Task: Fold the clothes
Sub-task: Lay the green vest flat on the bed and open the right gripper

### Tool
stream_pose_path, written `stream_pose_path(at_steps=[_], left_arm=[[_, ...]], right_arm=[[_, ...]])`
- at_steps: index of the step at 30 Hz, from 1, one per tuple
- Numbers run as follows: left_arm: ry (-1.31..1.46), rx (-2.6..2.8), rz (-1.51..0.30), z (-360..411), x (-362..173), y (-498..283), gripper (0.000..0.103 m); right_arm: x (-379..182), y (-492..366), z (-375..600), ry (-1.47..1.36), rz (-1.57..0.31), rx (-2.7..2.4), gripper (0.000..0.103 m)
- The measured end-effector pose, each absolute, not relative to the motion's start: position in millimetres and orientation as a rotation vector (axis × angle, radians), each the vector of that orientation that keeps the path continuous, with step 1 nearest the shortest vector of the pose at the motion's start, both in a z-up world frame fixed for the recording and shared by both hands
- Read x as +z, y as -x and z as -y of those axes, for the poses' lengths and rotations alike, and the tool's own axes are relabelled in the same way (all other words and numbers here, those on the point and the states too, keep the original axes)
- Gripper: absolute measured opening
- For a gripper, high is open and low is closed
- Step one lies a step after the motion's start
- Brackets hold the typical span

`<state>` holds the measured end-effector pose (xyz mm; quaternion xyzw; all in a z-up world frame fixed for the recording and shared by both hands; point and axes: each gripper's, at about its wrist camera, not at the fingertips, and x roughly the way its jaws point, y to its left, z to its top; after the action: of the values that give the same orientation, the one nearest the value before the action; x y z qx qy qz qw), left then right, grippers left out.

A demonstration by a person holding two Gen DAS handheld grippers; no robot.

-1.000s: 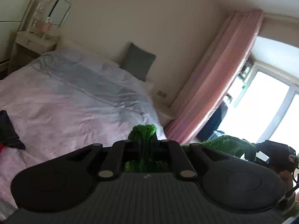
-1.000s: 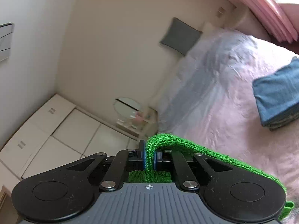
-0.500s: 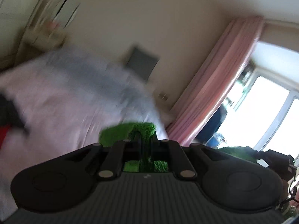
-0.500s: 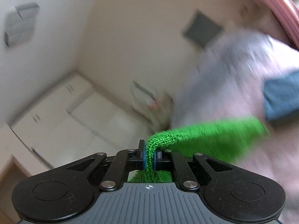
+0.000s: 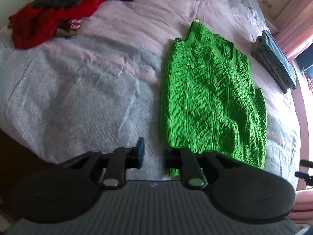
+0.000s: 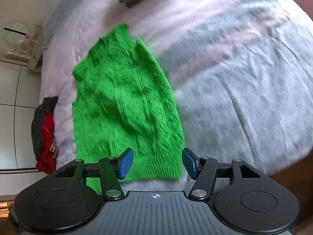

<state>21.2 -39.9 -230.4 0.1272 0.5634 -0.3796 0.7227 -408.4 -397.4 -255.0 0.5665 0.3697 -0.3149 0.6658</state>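
A bright green knitted sweater point(image 5: 213, 98) lies flat on the bed, its neck end away from me and its hem toward me. My left gripper point(image 5: 153, 156) is open just off the hem's left corner, nothing between its fingers. In the right wrist view the same green sweater point(image 6: 125, 105) spreads out ahead, and my right gripper point(image 6: 157, 163) stands open over the hem with its blue pads point(image 6: 125, 162) apart. Neither gripper holds the cloth.
The bed cover point(image 5: 78, 90) is pale pink and grey. A pile of red and dark clothes point(image 5: 58, 15) sits at the far left; the same pile point(image 6: 46, 135) shows in the right view. Folded blue garments point(image 5: 275, 60) are stacked far right, near the bed's edge.
Both grippers were shut on the green sweater and held it up in the air. Now the sweater lies spread on the bed and both grippers have opened and let it go.
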Motion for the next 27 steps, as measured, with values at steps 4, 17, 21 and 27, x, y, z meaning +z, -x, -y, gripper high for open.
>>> stream_pose_path(at_steps=[4, 17, 21, 27], left_arm=[[-0.273, -0.883, -1.25, 53, -243, -19, 0.03], [-0.209, -0.844, -1.418, 60, -316, -8, 0.036], [-0.206, -0.886, -1.413, 61, -324, -11, 0.036], [-0.195, -0.907, -1.412, 65, -334, -12, 0.037]], right_arm=[[-272, 394, 392, -1.208, -0.865, -0.706, 0.059], [-330, 394, 354, -1.199, -0.965, -0.695, 0.059], [-334, 384, 359, -1.141, -0.921, -0.719, 0.059], [-354, 374, 370, -1.137, -0.87, -0.745, 0.059]])
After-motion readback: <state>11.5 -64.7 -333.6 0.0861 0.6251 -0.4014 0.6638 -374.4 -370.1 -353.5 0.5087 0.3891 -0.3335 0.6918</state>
